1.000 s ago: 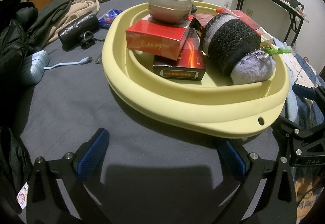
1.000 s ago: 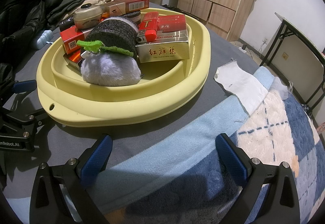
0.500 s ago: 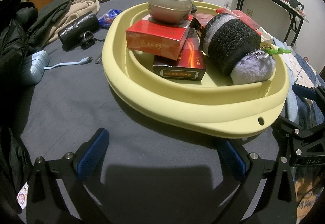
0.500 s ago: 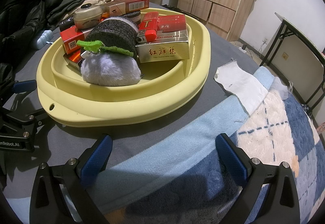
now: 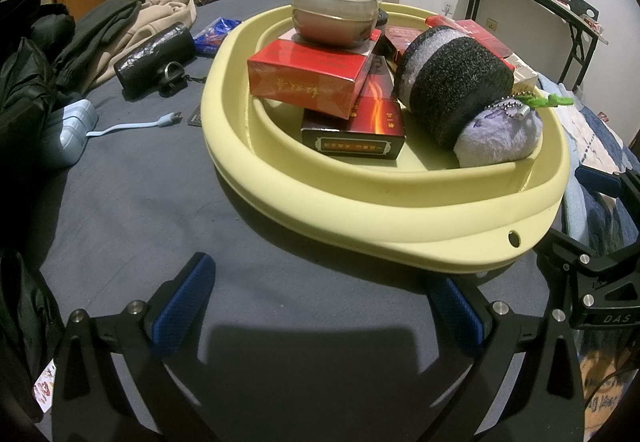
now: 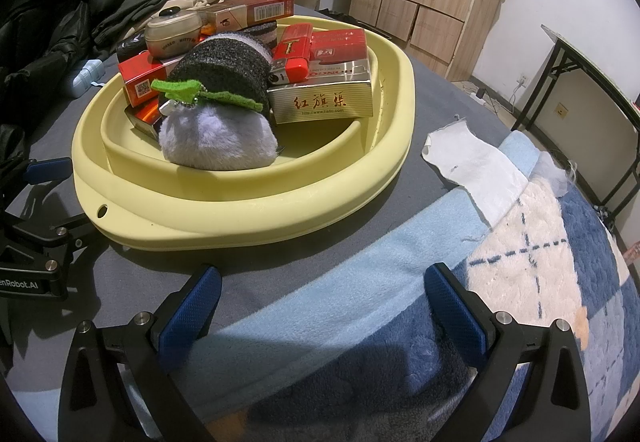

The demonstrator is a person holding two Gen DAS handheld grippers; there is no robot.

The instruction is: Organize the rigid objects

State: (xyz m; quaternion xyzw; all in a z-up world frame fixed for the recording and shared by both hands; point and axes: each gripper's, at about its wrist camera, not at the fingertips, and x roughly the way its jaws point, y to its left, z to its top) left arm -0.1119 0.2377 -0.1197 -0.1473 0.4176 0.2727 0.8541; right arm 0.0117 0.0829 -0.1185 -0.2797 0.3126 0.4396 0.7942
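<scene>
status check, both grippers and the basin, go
Left gripper open, empty. Right gripper open, empty. Yellow basin loaded, untouched. Plush toy among the boxes.

A white cloth (image 6: 476, 169) was seen ahead-right of the right tool; clothes (image 5: 120, 29) were heaped far left.

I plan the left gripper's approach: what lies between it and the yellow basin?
In the left wrist view, only bare grey bedsheet and shadow lie between the open left gripper and the yellow basin; nothing stands in that stretch.
</scene>
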